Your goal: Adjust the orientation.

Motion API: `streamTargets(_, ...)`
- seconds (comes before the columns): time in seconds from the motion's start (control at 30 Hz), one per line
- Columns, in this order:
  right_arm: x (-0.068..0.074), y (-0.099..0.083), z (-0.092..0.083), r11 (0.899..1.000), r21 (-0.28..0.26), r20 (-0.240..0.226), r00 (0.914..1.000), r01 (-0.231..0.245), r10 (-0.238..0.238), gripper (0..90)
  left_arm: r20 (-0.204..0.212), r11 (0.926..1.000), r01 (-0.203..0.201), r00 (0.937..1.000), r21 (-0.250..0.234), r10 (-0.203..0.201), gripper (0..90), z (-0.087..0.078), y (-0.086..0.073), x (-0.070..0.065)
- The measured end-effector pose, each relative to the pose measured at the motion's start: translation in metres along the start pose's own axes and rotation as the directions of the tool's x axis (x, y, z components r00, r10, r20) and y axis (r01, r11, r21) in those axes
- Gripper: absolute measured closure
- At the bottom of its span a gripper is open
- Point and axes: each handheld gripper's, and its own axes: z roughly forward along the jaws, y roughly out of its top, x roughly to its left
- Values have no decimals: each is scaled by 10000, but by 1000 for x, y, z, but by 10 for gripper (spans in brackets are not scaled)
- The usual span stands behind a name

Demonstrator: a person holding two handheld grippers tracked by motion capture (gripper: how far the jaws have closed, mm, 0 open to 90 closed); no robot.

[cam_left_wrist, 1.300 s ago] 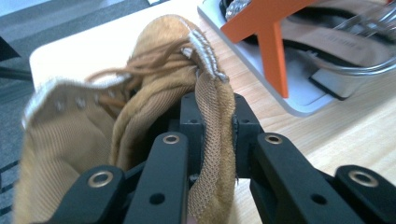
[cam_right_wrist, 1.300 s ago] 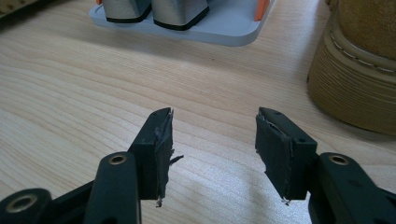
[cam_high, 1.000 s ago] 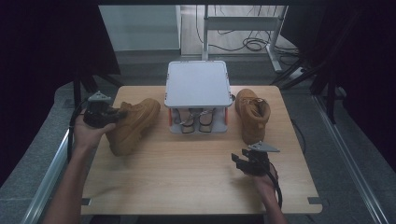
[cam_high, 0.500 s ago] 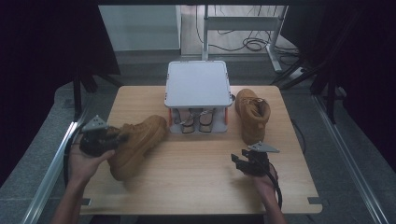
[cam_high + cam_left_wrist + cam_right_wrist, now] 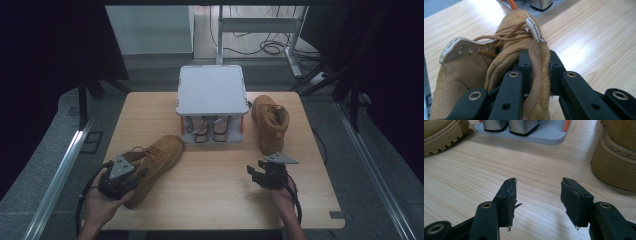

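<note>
While the left gripper (image 5: 131, 176) clamps the collar of the tan boot (image 5: 155, 159) near the table's (image 5: 215, 185) front-left corner, its jaws have just been easing apart with the suede wall between them, likely to set it down; the right gripper (image 5: 536, 195) waits empty and half open near the front-right edge; the second boot (image 5: 270, 122) stands beside the grey rack (image 5: 211, 90).

Tabletop (image 5: 215, 175) – pale wood, smooth w/ a slight sheen. Boot (image 5: 506, 50): tan suede, matt & napped, mesh cloth lining, metal eyelets. Left tool (image 5: 537, 75) – matt black plastic. Rack (image 5: 212, 90): grey plastic, matt.
</note>
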Motion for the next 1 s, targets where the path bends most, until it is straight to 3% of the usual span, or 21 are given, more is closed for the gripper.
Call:
streamTargets(0.1, 0, 0, 0, 10000, 19, 23, 10000, 1, -1, 469, 104, 9999, -154, 9998, 59, 153, 730, 1, 3, -3)
streamTargets(0.2, -1, 0, 1, 10000, -6, 19, 10000, -15, 15, 468, 619, 9973, 381, 9975, -633, -342, 649, -3, 9, 2)
streamTargets(0.23, -1, 0, 1, 10000, 8, -2, 10000, -14, 14, 468, 659, 9963, 468, 9969, -715, -421, 636, -3, 11, 4)
streamTargets(0.3, 0, 0, 1, 10000, 11, -23, 10000, 3, -3, 468, 1145, 9936, 699, 9916, -883, -595, 571, -3, 17, 7)
streamTargets(0.4, 0, 0, 0, 10000, -1, -18, 10000, 18, -18, 468, 991, 9924, 803, 9925, -937, -710, 492, 0, 24, 9)
streamTargets(0.5, -1, 0, 0, 10000, -38, -9, 10000, -20, 20, 468, 1360, 9906, 1040, 9865, -891, -913, 425, 3, 29, 14)
streamTargets(0.67, -2, 0, -1, 10000, -27, 35, 10000, -32, 32, 468, 1384, 9842, 1257, 9844, -1243, -1083, 405, 2, 35, 21)
streamTargets(1.0, -2, 3, -1, 9999, -128, -2, 10000, 85, -85, 478, 1405, 9774, 1585, 9803, -1400, -1388, 392, 0, 33, 32)
